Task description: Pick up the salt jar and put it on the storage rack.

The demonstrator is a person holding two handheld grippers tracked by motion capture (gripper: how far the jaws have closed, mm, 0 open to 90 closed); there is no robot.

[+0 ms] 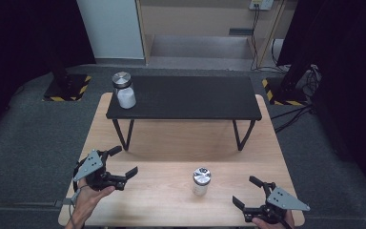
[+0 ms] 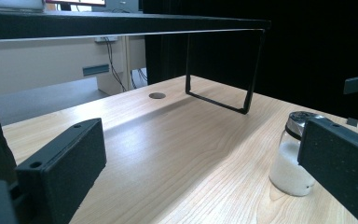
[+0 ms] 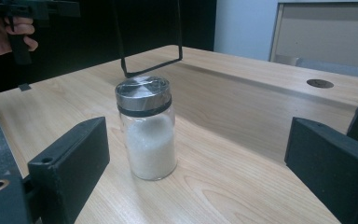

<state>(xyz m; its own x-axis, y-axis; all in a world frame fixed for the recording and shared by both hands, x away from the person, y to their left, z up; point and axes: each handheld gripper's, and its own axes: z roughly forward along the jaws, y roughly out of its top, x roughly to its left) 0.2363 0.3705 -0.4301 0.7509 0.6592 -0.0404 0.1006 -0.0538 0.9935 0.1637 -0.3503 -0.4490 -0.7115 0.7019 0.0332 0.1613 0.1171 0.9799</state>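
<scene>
On the wooden table, a jar stands in front of the black shelf, between the left gripper and right gripper, both spread. Left gripper view: jar behind its right jaw. Right gripper view: jar beyond its parted jaws, untouched.

Black shelf on wooden table; grey carpet around.

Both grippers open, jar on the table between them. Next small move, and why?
Probably ease the right gripper forward toward the jar on the table. Its open jaws already frame that jar in the right gripper view, with nothing between. The left gripper sees it off to one side, so it is worse aligned.
</scene>
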